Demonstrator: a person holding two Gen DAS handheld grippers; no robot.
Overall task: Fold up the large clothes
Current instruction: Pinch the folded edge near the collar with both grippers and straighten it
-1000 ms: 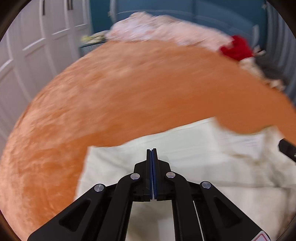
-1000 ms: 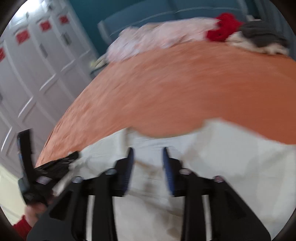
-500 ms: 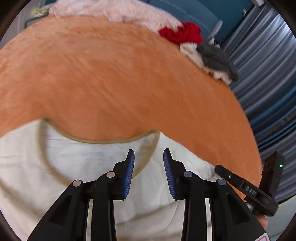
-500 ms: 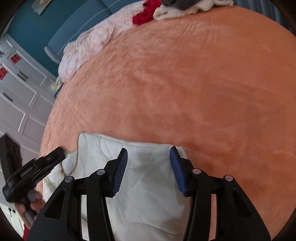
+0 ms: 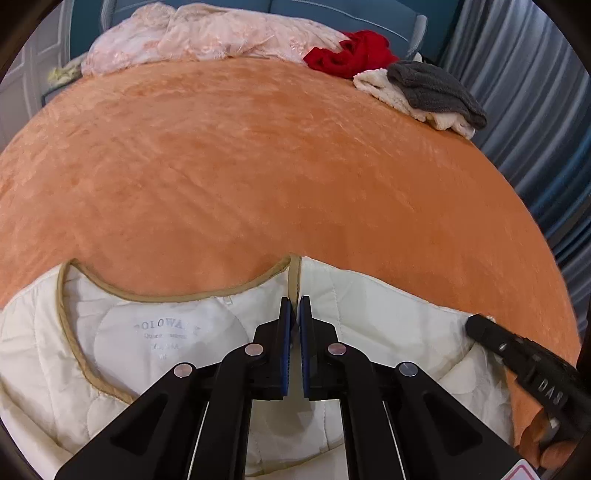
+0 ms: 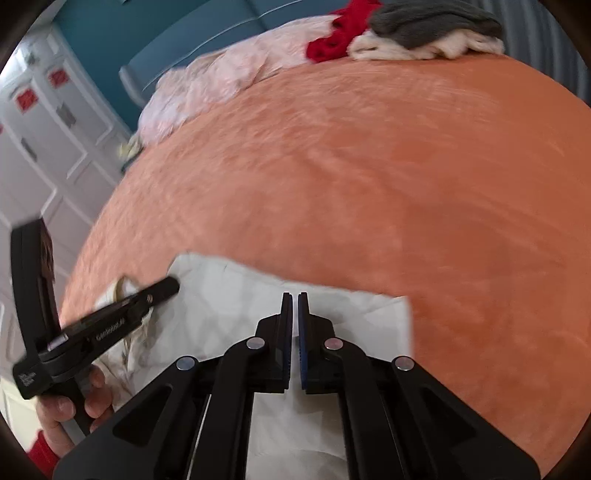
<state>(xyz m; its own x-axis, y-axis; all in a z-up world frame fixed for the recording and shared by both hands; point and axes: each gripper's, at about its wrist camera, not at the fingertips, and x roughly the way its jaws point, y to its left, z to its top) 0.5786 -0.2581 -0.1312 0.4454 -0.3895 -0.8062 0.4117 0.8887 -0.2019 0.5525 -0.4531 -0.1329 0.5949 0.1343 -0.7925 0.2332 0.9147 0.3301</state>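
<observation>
On orange bedspread (image 5: pixel 258 166), cream jacket (image 5: pixel 369 314), neckline facing pillows.

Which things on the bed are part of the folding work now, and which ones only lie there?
In the job:
cream quilted jacket
left gripper, shut on its front edge
right gripper, shut on its cloth

Lying about:
pink lace garment
red garment
grey garment

The printed label (image 5: pixel 168 334) inside the cream jacket (image 5: pixel 388 321) is too faint to read in full. The jacket runs off the lower and left frame edges, its lower part hidden behind the left gripper (image 5: pixel 294 314). The right wrist view is motion-blurred; the right gripper (image 6: pixel 294 301) hides the fabric beneath it.
</observation>
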